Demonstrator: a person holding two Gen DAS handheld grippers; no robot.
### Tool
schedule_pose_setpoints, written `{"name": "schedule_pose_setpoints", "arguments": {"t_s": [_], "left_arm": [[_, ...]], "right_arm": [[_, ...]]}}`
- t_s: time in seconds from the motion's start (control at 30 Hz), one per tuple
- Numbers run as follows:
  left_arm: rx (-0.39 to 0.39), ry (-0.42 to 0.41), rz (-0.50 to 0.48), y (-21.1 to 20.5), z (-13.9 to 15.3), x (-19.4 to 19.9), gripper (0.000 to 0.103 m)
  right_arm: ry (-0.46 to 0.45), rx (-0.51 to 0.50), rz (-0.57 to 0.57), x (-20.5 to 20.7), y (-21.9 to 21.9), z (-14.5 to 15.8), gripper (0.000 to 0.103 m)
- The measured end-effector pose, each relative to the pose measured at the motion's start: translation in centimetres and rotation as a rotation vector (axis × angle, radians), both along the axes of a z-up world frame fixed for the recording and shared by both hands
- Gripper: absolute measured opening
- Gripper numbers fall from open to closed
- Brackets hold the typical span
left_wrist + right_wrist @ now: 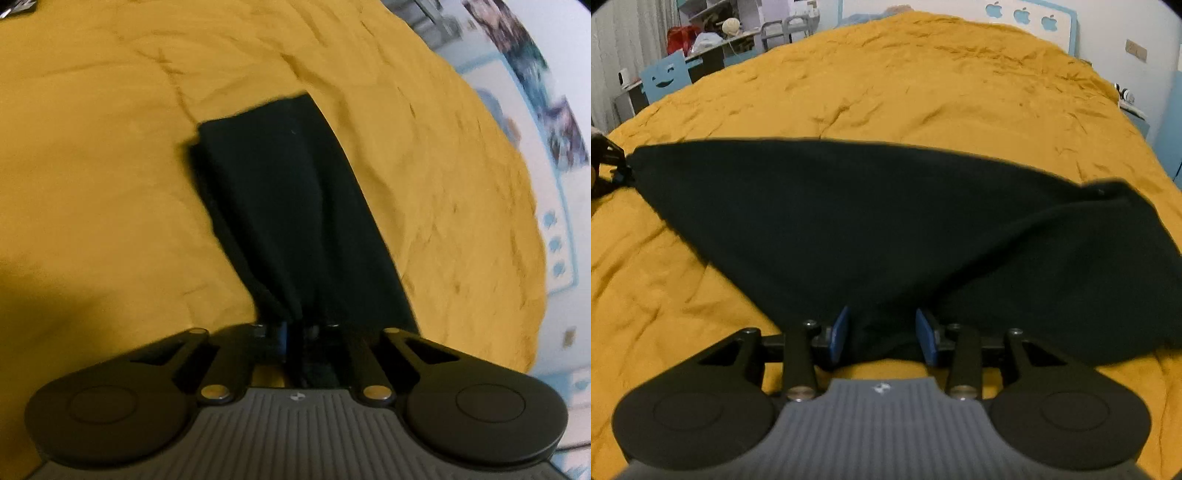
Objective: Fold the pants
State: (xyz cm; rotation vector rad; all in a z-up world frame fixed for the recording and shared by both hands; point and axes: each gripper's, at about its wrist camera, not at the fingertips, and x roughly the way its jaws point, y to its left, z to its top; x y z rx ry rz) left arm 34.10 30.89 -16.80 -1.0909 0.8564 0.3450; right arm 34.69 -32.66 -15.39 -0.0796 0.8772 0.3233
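Pinching the pants (291, 206) with our left gripper (295, 332), jaws clenched on one end, we stretch them over the bed (886, 85); right gripper (882, 332) jaws straddle cloth at 6 o'clock, apparently not squeezing.

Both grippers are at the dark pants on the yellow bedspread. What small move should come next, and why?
Probably shut the right gripper on the dark fabric pants: cloth sits between its blue pads, which stand apart, while the left gripper already pinches another edge. Then both could carry the fold across the yellow quilted bedspread.
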Motion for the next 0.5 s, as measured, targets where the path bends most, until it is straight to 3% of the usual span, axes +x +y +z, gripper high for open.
{"name": "schedule_pose_setpoints", "arguments": {"t_s": [0.07, 0.13, 0.17, 0.27, 0.33, 0.4, 0.5], "left_arm": [[-0.001, -0.006, 0.022, 0.5, 0.5, -0.7, 0.006], [0.047, -0.001, 0.027, 0.7, 1.0, -0.6, 0.006], [0.072, 0.005, 0.023, 0.4, 1.3, -0.7, 0.007], [0.149, 0.032, 0.027, -0.8, 2.7, -1.5, 0.008], [0.297, 0.040, 0.002, -3.0, 5.0, -1.6, 0.008], [0.447, -0.022, -0.065, -6.4, 7.7, -2.4, 0.009], [0.525, -0.144, -0.242, -12.4, 10.6, -2.2, 0.015]], "right_arm": [[0.063, -0.037, 0.019, -0.3, 0.1, 0.9, 0.037], [0.174, -0.065, 0.047, -0.7, 0.1, 1.2, 0.037], [0.179, -0.086, 0.057, -0.8, 0.2, 1.6, 0.037], [0.119, -0.058, 0.045, -0.3, -1.4, 3.3, 0.035], [0.053, -0.024, -0.050, -0.4, -3.8, 4.9, 0.035], [0.014, -0.018, -0.151, 0.3, -6.9, 5.8, 0.036], [-0.016, -0.063, -0.342, 1.3, -12.7, 6.0, 0.036]]}}
